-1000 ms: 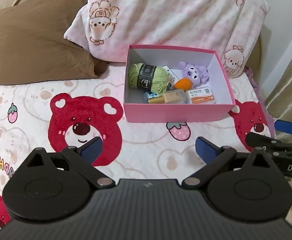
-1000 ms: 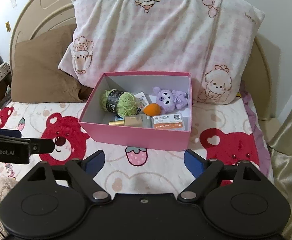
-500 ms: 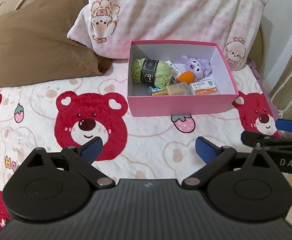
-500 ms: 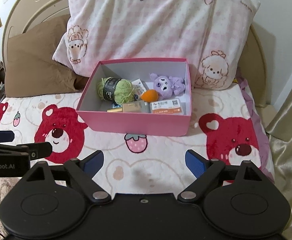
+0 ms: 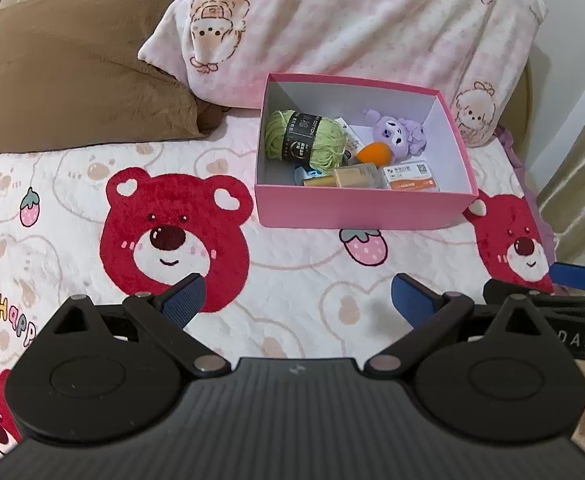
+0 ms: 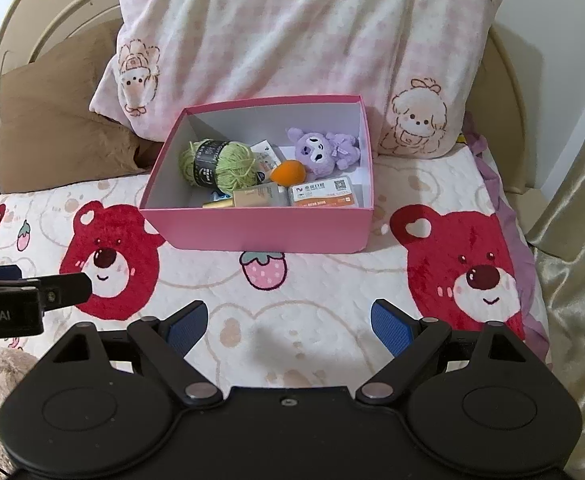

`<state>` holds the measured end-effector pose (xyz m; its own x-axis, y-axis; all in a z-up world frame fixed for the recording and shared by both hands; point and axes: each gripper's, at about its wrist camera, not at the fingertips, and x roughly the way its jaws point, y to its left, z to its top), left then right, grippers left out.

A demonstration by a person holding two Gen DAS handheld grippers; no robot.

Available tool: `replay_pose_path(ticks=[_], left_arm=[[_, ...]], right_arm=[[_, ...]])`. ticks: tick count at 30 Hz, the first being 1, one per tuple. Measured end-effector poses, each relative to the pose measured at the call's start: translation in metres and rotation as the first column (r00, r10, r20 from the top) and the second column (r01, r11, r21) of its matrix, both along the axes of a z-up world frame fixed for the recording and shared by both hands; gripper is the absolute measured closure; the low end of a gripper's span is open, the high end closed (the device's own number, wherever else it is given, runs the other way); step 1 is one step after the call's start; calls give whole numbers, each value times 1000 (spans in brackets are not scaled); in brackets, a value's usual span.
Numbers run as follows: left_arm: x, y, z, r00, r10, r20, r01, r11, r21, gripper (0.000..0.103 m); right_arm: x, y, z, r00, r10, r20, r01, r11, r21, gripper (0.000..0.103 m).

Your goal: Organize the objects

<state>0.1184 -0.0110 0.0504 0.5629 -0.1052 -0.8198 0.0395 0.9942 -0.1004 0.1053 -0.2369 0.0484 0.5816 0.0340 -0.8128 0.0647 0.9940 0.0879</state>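
An open pink cardboard box [image 6: 260,232] with white inner walls sits on the bed, on a white bedspread printed with red bears and strawberries [image 6: 324,288], its far side close to a pink-and-white pillow with cartoon figures [image 6: 292,40]. Inside lie a ball of green yarn with a black paper band [image 6: 216,164], a small purple plush toy [image 6: 324,152], an orange egg-shaped sponge [image 6: 288,172], a beige rectangular bottle with a gold cap [image 6: 252,198] lying on its side, and a white-and-orange card packet [image 6: 324,194]; a white sachet and something blue are half hidden beneath them.

The left gripper [image 5: 296,300] and the right gripper [image 6: 288,322] both hover over bare bedspread, well short of the box. Each has its blue-padded fingers spread wide with nothing between them.

The contents are crowded, so reaching for one item could nudge or drag a neighbour. The yarn is soft and could snag a strand on a pad and unwind. The sponge is round and squashy and could likely squirt out of a pinch. The bottle lies against the near wall, where a finger may catch the rim. The box looks light and rests on soft bedding, so a sideways push would probably slide or tip it. The two grippers hang close together, so both reaching in at once risks a collision.
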Motion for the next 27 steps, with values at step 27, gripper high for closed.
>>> replay_pose_path(ticks=[27], left_arm=[[0,-4,-7,998,-64,-25,66,996,64,2]], right_arm=[[-3,0,-2,1000,-14,-9,14,999,-31,12]])
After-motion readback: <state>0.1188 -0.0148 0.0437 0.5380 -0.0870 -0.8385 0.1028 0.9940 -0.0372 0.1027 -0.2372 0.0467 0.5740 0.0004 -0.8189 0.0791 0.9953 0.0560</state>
